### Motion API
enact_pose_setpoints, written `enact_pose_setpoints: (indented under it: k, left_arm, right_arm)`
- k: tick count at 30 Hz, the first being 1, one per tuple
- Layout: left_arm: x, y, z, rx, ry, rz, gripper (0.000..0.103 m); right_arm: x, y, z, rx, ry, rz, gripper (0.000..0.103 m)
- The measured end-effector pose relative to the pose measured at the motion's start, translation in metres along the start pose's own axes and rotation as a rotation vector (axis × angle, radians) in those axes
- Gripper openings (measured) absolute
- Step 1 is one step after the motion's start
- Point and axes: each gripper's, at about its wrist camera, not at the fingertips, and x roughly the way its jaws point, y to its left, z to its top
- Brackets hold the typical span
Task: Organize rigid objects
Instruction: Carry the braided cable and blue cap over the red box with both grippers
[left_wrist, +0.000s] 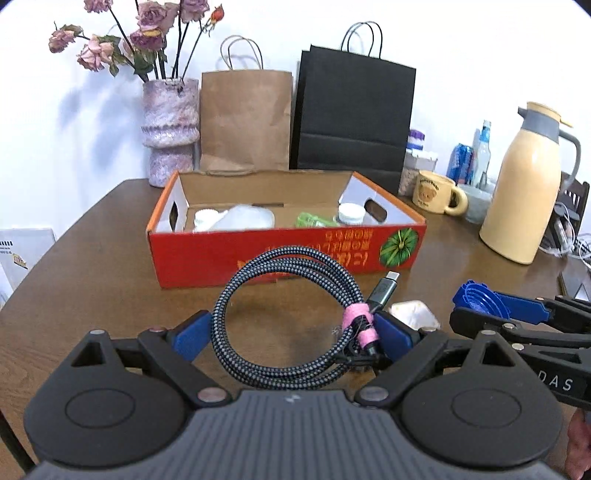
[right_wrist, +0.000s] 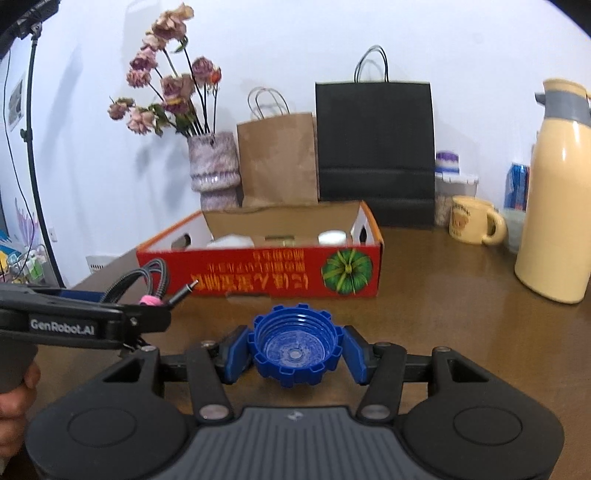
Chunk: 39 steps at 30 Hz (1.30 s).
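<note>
Rigid objects were in both grippers above the brown table (left_wrist: 92, 258). Leftmost, the left gripper (left_wrist: 291, 334) had its blue pads spread wide and pressed against the two sides of a coiled braided cable (left_wrist: 288, 321), bound with a pink strap (left_wrist: 360, 325), its metal plug pointing toward the red cardboard box (left_wrist: 280, 251). That open box sat beyond, holding white containers and a green item. Right of the cable, a small white dish (left_wrist: 413, 314) lay on the table. Farther right, the right gripper (right_wrist: 294, 352) was clamped on a blue ridged cap (right_wrist: 293, 345), open side up. Beyond stood a yellow mug (right_wrist: 471, 221) and a cream thermos (right_wrist: 557, 199).
</note>
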Motion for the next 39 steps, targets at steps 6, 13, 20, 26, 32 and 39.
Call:
enact_pose_setpoints:
  k: [6,13,20,26,32,39]
  left_arm:
    - [-0.004,0.001,0.022,-0.021,-0.044,0.009,0.094]
    - [0.001,0.004,0.051,-0.052,-0.082,0.042,0.094]
    - [0.012,0.010,0.073,-0.096,-0.103,0.060,0.094]
    - [0.031,0.016,0.094,-0.153,-0.106,0.076,0.094]
    - [0.048,0.022,0.111,-0.189,-0.117,0.093,0.094]
    - [0.069,0.028,0.124,-0.220,-0.107,0.123,0.094]
  right_arm:
    - [0.003,0.003,0.023,-0.009,-0.049,0.000,0.053]
    - [0.015,0.006,0.051,-0.027,-0.101,-0.013,0.053]
    - [0.031,0.003,0.073,-0.015,-0.120,-0.008,0.053]
    - [0.049,0.000,0.092,-0.008,-0.154,-0.006,0.053]
    - [0.073,-0.001,0.111,-0.008,-0.168,-0.011,0.053]
    - [0.101,-0.002,0.125,-0.011,-0.168,-0.010,0.053]
